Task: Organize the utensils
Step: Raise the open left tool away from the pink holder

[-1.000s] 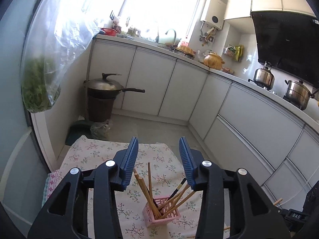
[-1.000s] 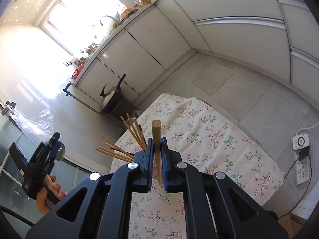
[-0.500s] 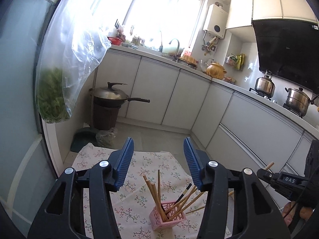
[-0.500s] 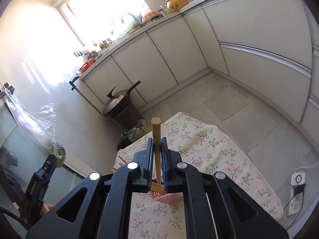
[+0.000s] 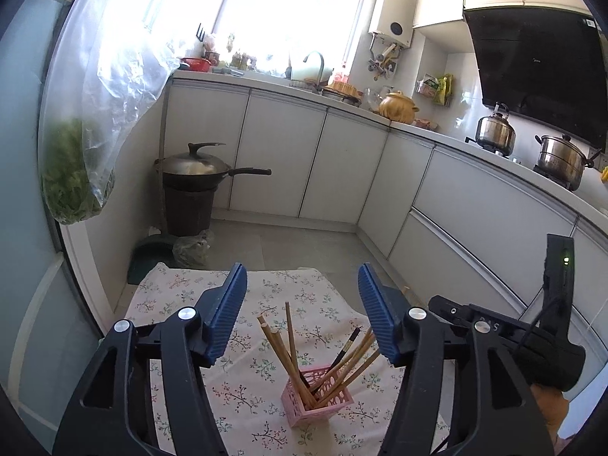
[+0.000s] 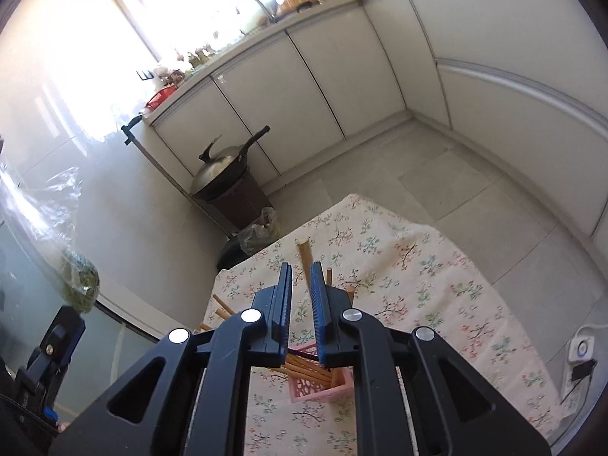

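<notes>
A pink lattice holder (image 5: 317,393) stands on the floral tablecloth (image 5: 243,376) with several wooden chopsticks (image 5: 283,353) and one dark chopstick leaning in it. My left gripper (image 5: 302,311) is open and empty, above and behind the holder. My right gripper (image 6: 301,300) hangs right over the holder (image 6: 323,383). Its jaws stand slightly apart with a wooden chopstick (image 6: 304,254) between them; the stick leans left and looks loose. More chopsticks (image 6: 222,309) stick out to the left.
The cloth-covered table (image 6: 437,285) ends near a tiled floor. A wok on a dark bin (image 5: 192,186) stands by white cabinets (image 5: 342,167). A bag of greens (image 5: 72,174) hangs at left. A power strip (image 6: 579,353) lies on the floor at right.
My right gripper has tilted down over the holder and its jaws have parted a little around the chopstick. My left gripper has pulled back and up, staying open.
</notes>
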`<act>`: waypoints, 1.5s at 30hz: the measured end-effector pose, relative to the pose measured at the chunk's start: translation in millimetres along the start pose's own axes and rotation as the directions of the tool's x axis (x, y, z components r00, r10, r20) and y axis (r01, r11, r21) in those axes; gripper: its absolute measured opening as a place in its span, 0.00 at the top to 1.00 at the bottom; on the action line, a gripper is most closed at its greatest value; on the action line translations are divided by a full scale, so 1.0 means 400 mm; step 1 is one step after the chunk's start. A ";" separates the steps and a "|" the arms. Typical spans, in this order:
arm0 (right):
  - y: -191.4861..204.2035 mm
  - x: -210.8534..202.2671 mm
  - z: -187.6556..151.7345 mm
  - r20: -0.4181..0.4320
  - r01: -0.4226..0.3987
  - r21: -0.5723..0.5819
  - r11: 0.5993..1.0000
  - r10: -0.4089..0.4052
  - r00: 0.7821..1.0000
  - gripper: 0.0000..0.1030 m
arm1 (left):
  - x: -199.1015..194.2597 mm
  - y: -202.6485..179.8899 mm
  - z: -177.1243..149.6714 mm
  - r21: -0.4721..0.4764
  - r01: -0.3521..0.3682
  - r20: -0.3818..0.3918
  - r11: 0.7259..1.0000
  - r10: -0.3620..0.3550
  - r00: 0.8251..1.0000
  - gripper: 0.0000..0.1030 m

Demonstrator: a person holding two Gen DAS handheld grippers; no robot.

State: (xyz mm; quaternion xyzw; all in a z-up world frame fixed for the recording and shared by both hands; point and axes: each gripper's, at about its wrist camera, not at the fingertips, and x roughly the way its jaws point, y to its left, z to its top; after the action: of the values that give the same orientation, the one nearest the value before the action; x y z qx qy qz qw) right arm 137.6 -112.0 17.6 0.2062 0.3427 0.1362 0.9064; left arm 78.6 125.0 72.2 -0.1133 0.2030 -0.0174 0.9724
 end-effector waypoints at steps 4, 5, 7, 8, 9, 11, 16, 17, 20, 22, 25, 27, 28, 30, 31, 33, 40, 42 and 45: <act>0.008 -0.109 -0.027 0.085 0.048 -0.068 0.997 -0.042 0.995 0.82 | -0.022 -0.054 -0.015 0.040 -0.017 0.037 0.999 0.016 0.999 0.26; 0.004 -0.136 -0.034 0.100 0.053 -0.069 0.996 -0.046 0.994 0.79 | -0.029 -0.069 -0.019 0.054 -0.020 0.048 0.998 0.018 0.999 0.23; -0.005 -0.183 -0.046 0.130 0.071 -0.070 0.995 -0.062 0.990 0.65 | -0.045 -0.106 -0.030 0.080 -0.035 0.074 0.996 0.029 0.997 0.14; -0.010 -0.208 -0.054 0.147 0.084 -0.074 0.994 -0.072 0.987 0.65 | -0.055 -0.120 -0.036 0.090 -0.037 0.084 0.995 0.030 0.996 0.12; -0.015 -0.230 -0.060 0.159 0.095 -0.079 0.992 -0.082 0.984 0.64 | -0.065 -0.134 -0.044 0.100 -0.043 0.096 0.994 0.033 0.995 0.08; -0.028 -0.268 -0.073 0.181 0.114 -0.083 0.990 -0.098 0.979 0.59 | -0.083 -0.157 -0.056 0.119 -0.059 0.113 0.991 0.045 0.993 0.07; -0.066 -0.333 -0.106 0.229 0.153 -0.060 0.986 -0.136 0.964 0.45 | -0.106 -0.198 -0.078 0.153 -0.093 0.138 0.984 0.072 0.988 0.07; -0.072 -0.338 -0.110 0.234 0.163 -0.057 0.985 -0.145 0.961 0.43 | -0.107 -0.205 -0.082 0.160 -0.101 0.141 0.982 0.079 0.987 0.07; -0.093 -0.356 -0.122 0.256 0.190 -0.043 0.981 -0.173 0.951 0.37 | -0.106 -0.221 -0.091 0.184 -0.123 0.149 0.975 0.096 0.984 0.07; -0.102 -0.361 -0.125 0.267 0.209 -0.039 0.977 -0.191 0.944 0.30 | -0.102 -0.231 -0.096 0.198 -0.126 0.143 0.972 0.099 0.985 0.07; -0.114 -0.362 -0.128 0.272 0.230 -0.036 0.973 -0.212 0.939 0.23 | -0.096 -0.242 -0.106 0.210 -0.124 0.134 0.970 0.098 0.986 0.07; -0.126 -0.364 -0.130 0.282 0.249 -0.023 0.968 -0.232 0.931 0.17 | -0.095 -0.246 -0.113 0.217 -0.129 0.135 0.968 0.101 0.986 0.07; -0.130 -0.364 -0.131 0.287 0.261 -0.018 0.965 -0.245 0.926 0.13 | -0.095 -0.248 -0.117 0.221 -0.132 0.138 0.966 0.103 0.985 0.07; -0.137 -0.361 -0.132 0.294 0.298 -0.013 0.954 -0.281 0.913 0.10 | -0.092 -0.252 -0.124 0.228 -0.133 0.138 0.965 0.103 0.985 0.07; -0.141 -0.356 -0.130 0.294 0.318 -0.014 0.948 -0.300 0.907 0.07 | -0.092 -0.252 -0.128 0.228 -0.127 0.137 0.965 0.098 0.986 0.07; -0.145 -0.351 -0.134 0.295 0.358 -0.024 0.934 -0.335 0.895 0.06 | -0.093 -0.250 -0.133 0.215 -0.095 0.133 0.972 0.068 0.989 0.07; -0.149 -0.347 -0.156 0.309 0.435 -0.038 0.900 -0.403 0.861 0.06 | -0.081 -0.251 -0.153 0.189 -0.057 0.088 0.980 0.041 0.995 0.07; -0.149 -0.347 -0.156 0.308 0.439 -0.041 0.897 -0.407 0.860 0.06 | -0.071 -0.256 -0.159 0.206 -0.067 0.075 0.976 0.052 0.996 0.07; -0.151 -0.344 -0.159 0.299 0.443 -0.050 0.895 -0.410 0.862 0.06 | -0.067 -0.260 -0.165 0.223 -0.084 0.071 0.971 0.070 0.995 0.07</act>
State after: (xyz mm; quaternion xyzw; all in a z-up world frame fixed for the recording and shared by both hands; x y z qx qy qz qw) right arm 0.9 -200.5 23.9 0.0891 0.2390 -0.0787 0.9637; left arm 29.1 11.5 47.3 0.0056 0.1734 0.0011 0.9848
